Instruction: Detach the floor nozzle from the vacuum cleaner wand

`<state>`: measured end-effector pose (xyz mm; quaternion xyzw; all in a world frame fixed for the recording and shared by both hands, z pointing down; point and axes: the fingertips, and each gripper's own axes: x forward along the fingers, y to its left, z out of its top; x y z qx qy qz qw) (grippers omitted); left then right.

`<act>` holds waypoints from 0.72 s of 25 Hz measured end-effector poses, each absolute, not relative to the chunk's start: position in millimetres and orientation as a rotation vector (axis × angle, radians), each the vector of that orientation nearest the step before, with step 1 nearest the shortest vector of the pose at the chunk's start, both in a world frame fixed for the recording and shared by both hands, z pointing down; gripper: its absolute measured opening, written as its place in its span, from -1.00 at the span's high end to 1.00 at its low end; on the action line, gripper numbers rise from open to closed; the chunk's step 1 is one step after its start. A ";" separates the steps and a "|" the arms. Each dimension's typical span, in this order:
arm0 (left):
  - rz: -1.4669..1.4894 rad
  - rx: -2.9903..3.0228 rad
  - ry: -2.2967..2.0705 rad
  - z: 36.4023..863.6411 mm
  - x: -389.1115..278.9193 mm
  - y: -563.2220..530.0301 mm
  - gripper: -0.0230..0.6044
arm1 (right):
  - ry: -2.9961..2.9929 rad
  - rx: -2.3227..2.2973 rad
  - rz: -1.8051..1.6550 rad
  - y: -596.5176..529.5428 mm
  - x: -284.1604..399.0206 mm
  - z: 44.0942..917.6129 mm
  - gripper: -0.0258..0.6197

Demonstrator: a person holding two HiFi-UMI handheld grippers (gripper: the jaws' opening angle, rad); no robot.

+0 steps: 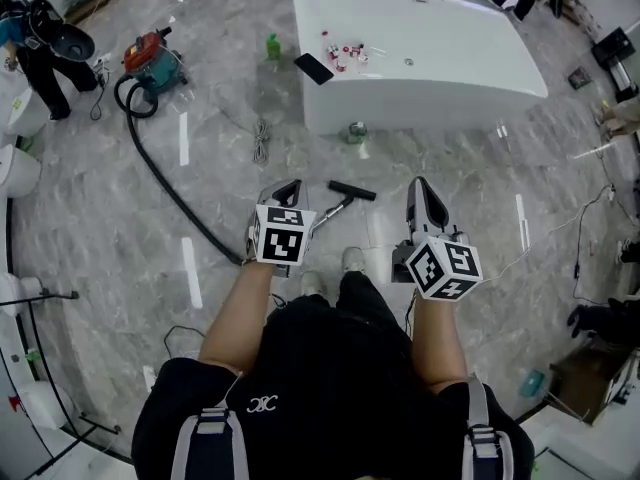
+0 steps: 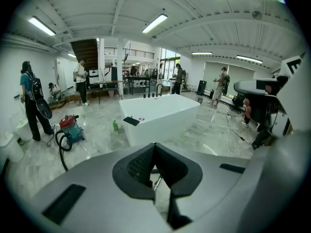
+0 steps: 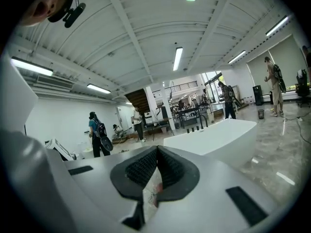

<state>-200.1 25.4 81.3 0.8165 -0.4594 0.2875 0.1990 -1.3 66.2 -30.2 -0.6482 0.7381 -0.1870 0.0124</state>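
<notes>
The black floor nozzle [image 1: 352, 190] lies on the marble floor, joined to the silver wand [image 1: 330, 211], which slants back toward my left side. A black hose [image 1: 165, 183] runs from the wand to the red and teal vacuum cleaner [image 1: 152, 60]. My left gripper [image 1: 287, 190] hangs just left of the nozzle with its jaws shut and nothing in them. My right gripper [image 1: 421, 190] is to the nozzle's right, also shut and empty. In the left gripper view a bit of the wand [image 2: 156, 182] shows below the shut left gripper [image 2: 154, 147]. The right gripper [image 3: 157, 152] points across the room.
A white bathtub [image 1: 420, 53] stands beyond the nozzle, with small items and a black tablet [image 1: 313, 68] on its rim. A green bottle [image 1: 272, 46] and a coiled cable [image 1: 261, 140] lie on the floor. White toilets [image 1: 15, 173] line the left; people stand farther off.
</notes>
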 end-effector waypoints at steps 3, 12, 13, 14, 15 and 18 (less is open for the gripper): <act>0.893 2.233 -1.261 124.8 -193.3 12.8 0.94 | 2.305 -2.039 -0.652 46.3 11.5 -0.7 0.88; 1.326 2.104 -1.041 368.2 -162.7 -12.9 0.94 | 2.308 -2.017 -0.937 -27.4 52.1 171.8 0.88; 1.361 2.096 -1.001 404.4 -158.5 -13.0 0.94 | 2.307 -2.003 -0.973 -34.0 55.0 195.8 0.88; 1.388 2.091 -0.959 441.7 -154.2 -12.5 0.94 | 2.307 -1.985 -1.004 -39.8 57.4 219.8 0.88; 1.411 2.086 -0.914 479.9 -149.9 -11.1 0.93 | 2.309 -1.969 -1.029 -44.6 59.6 244.4 0.88; 1.491 2.068 -0.774 598.1 -137.6 -2.9 0.62 | 2.312 -1.938 -1.102 -54.0 66.7 326.7 0.88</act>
